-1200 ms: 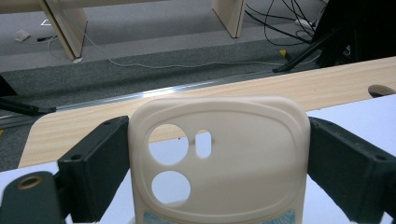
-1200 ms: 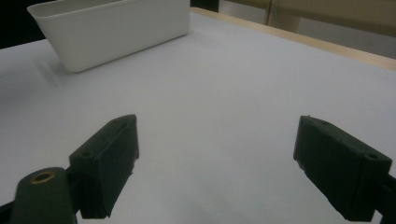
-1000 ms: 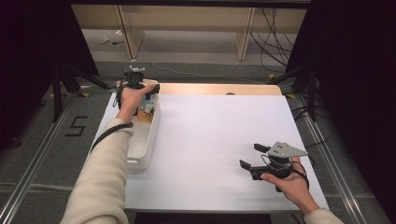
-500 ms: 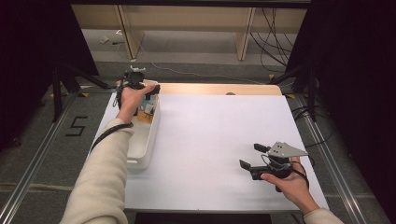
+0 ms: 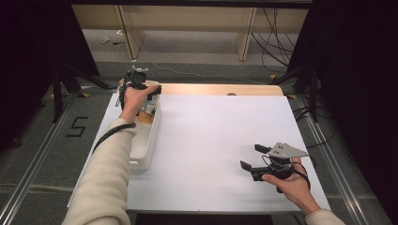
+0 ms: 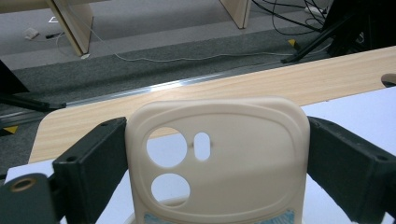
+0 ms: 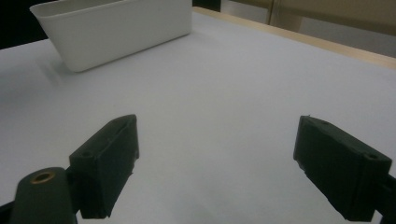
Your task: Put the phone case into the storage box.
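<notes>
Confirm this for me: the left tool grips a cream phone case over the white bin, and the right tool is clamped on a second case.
Not quite. The left tool does grip the phone case over the bin, but the right tool is open and empty above the table, as the right gripper view shows.

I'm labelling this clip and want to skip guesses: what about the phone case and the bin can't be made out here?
- Phone case, left gripper view: its lower part is cut off by the bottom edge.
- Phone case, high view: the hand and left gripper cover it.
- White bin, high view: the forearm hides much of its inside; the things in it are too small to name.
- White bin, right gripper view: its wall hides the contents.
</notes>
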The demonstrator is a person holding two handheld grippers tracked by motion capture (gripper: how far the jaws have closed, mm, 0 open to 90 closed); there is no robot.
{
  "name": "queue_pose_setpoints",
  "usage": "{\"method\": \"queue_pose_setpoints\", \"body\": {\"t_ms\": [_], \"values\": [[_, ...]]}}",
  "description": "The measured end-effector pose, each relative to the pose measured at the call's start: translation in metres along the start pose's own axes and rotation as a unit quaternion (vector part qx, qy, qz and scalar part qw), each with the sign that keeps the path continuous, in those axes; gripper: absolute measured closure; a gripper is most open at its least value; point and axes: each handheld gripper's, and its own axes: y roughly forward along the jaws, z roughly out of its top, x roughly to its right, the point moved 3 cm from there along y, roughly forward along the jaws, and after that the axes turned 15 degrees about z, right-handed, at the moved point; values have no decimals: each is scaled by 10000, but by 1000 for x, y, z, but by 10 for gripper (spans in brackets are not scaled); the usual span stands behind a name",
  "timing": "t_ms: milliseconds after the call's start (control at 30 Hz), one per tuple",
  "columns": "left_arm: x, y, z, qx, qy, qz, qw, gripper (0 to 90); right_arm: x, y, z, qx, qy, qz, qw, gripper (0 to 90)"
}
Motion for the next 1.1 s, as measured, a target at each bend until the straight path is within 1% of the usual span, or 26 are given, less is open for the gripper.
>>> {"method": "queue_pose_setpoints", "body": {"t_ms": [133, 267, 400, 500, 700, 833, 1033, 1100], "values": [[1, 2, -2, -37, 96, 67, 9999, 84, 0, 0, 0, -2, -8, -4, 10000, 151], [0, 3, -3, -35, 40, 97, 9999, 81, 0, 0, 0, 3, -6, 2, 10000, 150], [-1, 3, -2, -43, 66, 118, 9999, 79, 0, 0, 0, -2, 0, -1, 10000, 151], [-2, 3, -1, -63, 64, 96, 9999, 76, 0, 0, 0, 3, -3, 4, 10000, 150], [-4, 2, 1, -56, 42, 123, 9999, 60, 1, 0, 0, 3, 11, -8, 10000, 151], [-4, 2, 2, -86, 32, 70, 9999, 41, 1, 0, 0, 0, 10, -5, 10000, 150], [-6, -2, 6, -4, 14, 85, 10000, 18, 1, 0, 0, 7, 14, -10, 10000, 150], [-6, -3, 9, 22, -5, 39, 10000, 11, 1, 0, 0, 7, 15, -7, 10000, 150]]}}
